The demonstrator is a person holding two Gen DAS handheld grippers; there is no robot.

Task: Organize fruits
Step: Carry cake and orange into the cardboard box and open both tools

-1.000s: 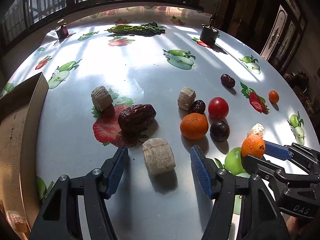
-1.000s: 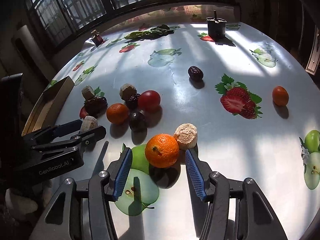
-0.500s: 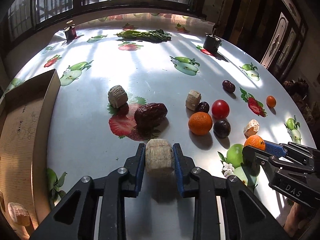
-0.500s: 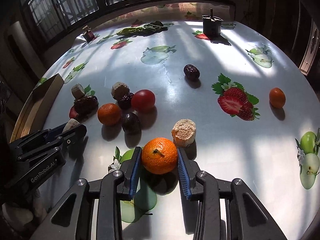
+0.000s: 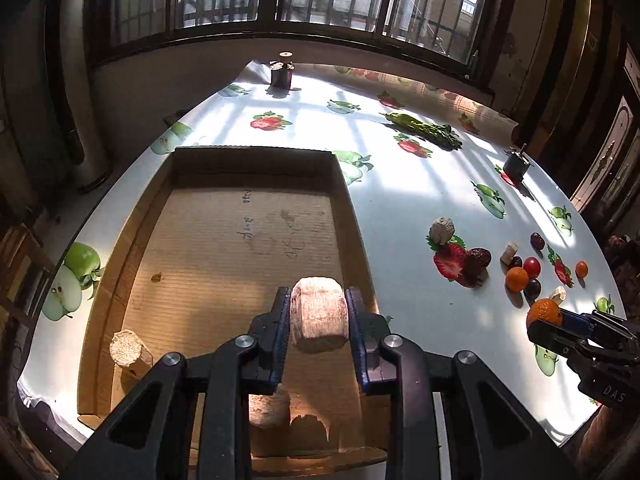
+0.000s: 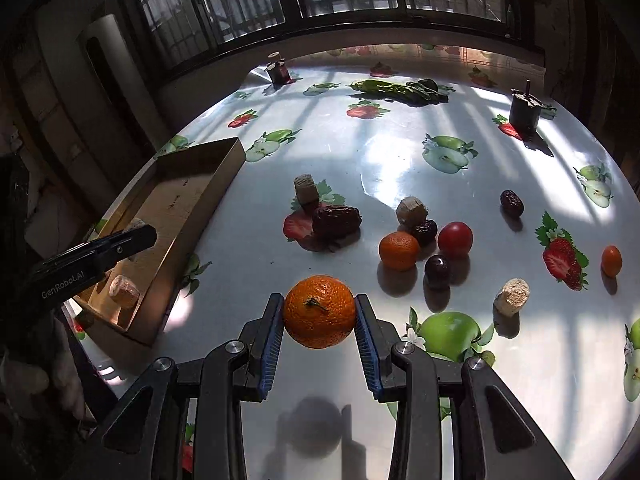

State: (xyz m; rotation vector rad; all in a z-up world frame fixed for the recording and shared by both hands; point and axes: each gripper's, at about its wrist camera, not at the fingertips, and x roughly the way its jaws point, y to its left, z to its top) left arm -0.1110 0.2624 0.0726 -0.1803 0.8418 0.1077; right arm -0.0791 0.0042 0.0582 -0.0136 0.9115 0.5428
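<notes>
only left wrist view shows cardboard box (image 5: 256, 240) floor.

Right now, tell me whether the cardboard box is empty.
Not empty. The cardboard box holds two tan cylinders on its floor; the left tool holds a third block above it.

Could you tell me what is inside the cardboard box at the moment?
Two pale cylindrical pieces lie in the cardboard box. The left gripper holds a third piece above it and hides part of the floor.
</notes>
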